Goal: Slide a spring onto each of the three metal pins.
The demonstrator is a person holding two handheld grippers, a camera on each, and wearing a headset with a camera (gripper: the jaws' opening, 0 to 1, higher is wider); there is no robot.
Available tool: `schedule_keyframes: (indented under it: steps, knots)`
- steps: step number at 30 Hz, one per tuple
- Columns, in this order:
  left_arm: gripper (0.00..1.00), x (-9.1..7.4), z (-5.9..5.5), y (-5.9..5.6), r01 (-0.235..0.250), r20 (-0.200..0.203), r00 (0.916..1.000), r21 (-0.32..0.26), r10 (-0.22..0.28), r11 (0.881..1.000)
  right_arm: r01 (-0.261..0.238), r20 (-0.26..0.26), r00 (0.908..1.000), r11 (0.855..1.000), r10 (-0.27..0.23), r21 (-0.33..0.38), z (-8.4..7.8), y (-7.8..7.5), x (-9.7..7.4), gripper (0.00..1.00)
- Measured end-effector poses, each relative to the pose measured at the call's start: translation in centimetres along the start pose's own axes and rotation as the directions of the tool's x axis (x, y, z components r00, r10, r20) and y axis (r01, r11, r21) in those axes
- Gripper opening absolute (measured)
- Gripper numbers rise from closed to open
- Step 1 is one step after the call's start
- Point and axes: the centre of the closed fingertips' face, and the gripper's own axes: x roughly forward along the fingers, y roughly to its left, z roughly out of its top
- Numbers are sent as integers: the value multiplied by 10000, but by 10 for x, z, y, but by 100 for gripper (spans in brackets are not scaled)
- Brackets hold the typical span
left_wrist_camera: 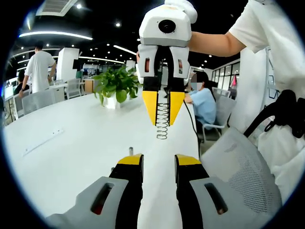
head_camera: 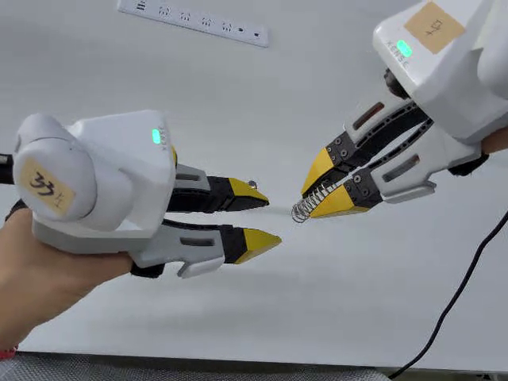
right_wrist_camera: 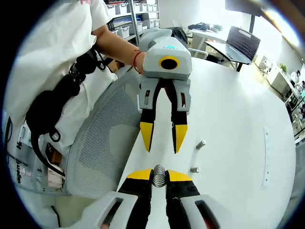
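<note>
1. My right gripper [head_camera: 308,203] is closed on a spring [head_camera: 300,211]. The coil is pinched between the yellow tips, and its free end pokes out past them toward my other gripper.
2. In the right gripper view the spring [right_wrist_camera: 159,175] sits end-on between my two tips, clamped from both sides.
3. My left gripper [head_camera: 266,218] has its jaws parted with a clear gap between the yellow tips. It holds nothing.
4. The two grippers face each other tip to tip above the white desk [head_camera: 238,103], near one another but not touching. The spring's free end lies between them.
5. In the right gripper view a metal pin [right_wrist_camera: 202,143] and a second pin [right_wrist_camera: 194,169] stand upright on the desk. They are near each other, off to one side of my left gripper's tips, and close to the desk edge where the mesh chair [right_wrist_camera: 95,152] is drawn up.
6. A white power strip [head_camera: 194,21] lies flat toward the far side of the desk, well apart from both grippers.
</note>
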Motion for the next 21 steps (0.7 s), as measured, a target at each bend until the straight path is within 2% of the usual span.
schedule_keyframes:
  steps: [5,8,12,14,17,19,21]
  knots:
    - [28,-13,-7,6,-298,-143,9995,35,299,9995,381,-176,9991,9986,-374,374,-15,-8,-5,6]
    - [38,-23,-12,12,-586,-147,9982,166,588,9981,636,-319,9976,9958,-616,663,-25,-14,-8,6]
    - [46,-37,-23,22,-889,-307,9955,145,893,9959,946,-489,9948,9898,-898,1063,-38,-22,-12,6]
    - [52,-43,-26,27,-1055,-264,9940,142,1058,9943,1102,-640,9926,9865,-1030,1209,-46,-26,-13,6]
    - [63,-49,-30,34,-1234,-139,9922,120,1236,9923,1263,-824,9899,9815,-1153,1437,-55,-33,-13,6]
    - [69,-52,-36,39,-1364,-285,9902,76,1365,9906,1393,-969,9874,9779,-1252,1561,-60,-38,-12,6]
    - [75,-55,-38,42,-1440,-242,9892,164,1444,9894,1489,-1061,9855,9748,-1325,1659,-65,-43,-11,6]
